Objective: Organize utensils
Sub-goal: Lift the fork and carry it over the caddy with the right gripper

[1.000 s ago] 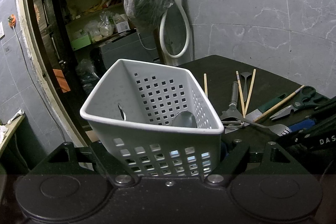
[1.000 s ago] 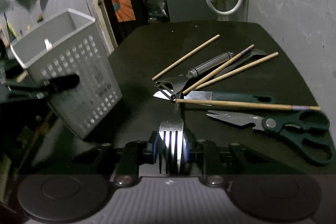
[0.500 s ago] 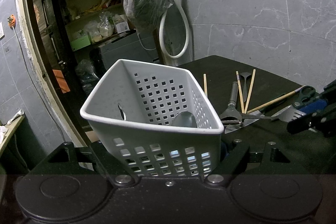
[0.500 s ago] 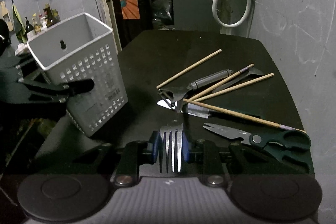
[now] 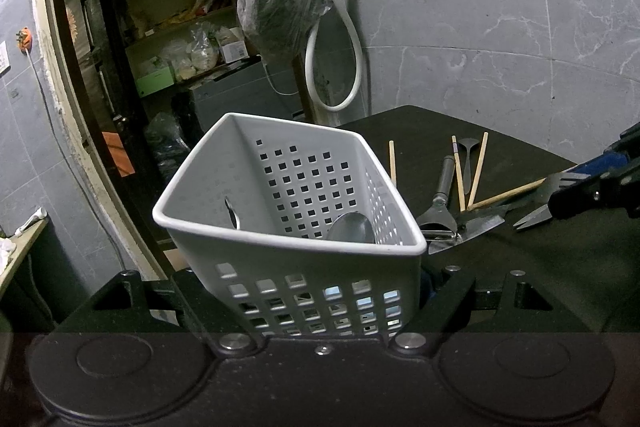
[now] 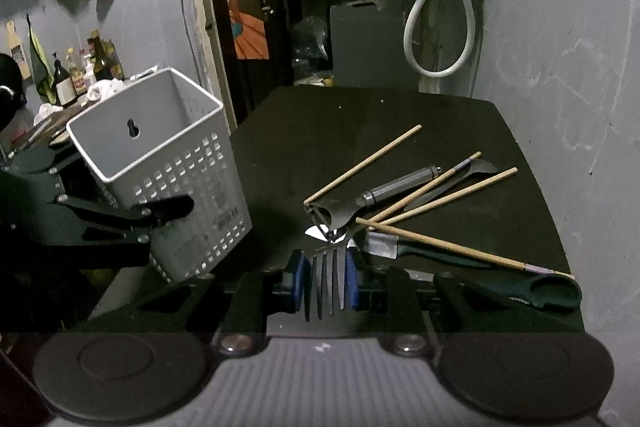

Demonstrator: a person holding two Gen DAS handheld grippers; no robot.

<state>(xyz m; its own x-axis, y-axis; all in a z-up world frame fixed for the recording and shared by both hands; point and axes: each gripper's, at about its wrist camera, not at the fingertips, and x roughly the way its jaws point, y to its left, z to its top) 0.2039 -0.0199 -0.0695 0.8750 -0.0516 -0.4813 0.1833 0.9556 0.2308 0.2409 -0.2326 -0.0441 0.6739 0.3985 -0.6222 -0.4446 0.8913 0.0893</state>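
fork lifted clear of the utensil pile, basket held tilted

the right tool [image 6: 325, 281] pinches a metal fork [image 6: 326, 277] between its blue pads, its jaws narrow and closing a little on it. the fork is flat and shiny, with four slim tines pointing back toward the camera and its long axis running along the tool's fingers; its handle end is hidden. a second ago the fork sat lower, among the pile on the tabletop [image 6: 320, 131]; now it hangs above it, and the view has swung to show more of the wall.

the left tool [image 5: 324, 311] grips a white plastic basket [image 5: 288, 239] across its lower perforated wall, jaws pressed to both sides. the basket is rectangular, with square holes in rows and a smooth rolled rim, tilted with its open mouth toward the dark matte tabletop. a steel spoon bowl [image 5: 352, 227] lies inside against the far wall. the basket has not shifted since the earlier frame.

on the tabletop lie pale wooden chopsticks [image 6: 362, 165] fanned at angles, a peeler [image 6: 400, 183] with a grey ridged handle, a green-handled knife [image 6: 424, 251] and dark green kitchen scissors [image 6: 548, 293] nearest the right edge. in the left view the right tool [image 5: 592, 183] shows at the right edge, above the scissor blades [image 5: 534, 217].
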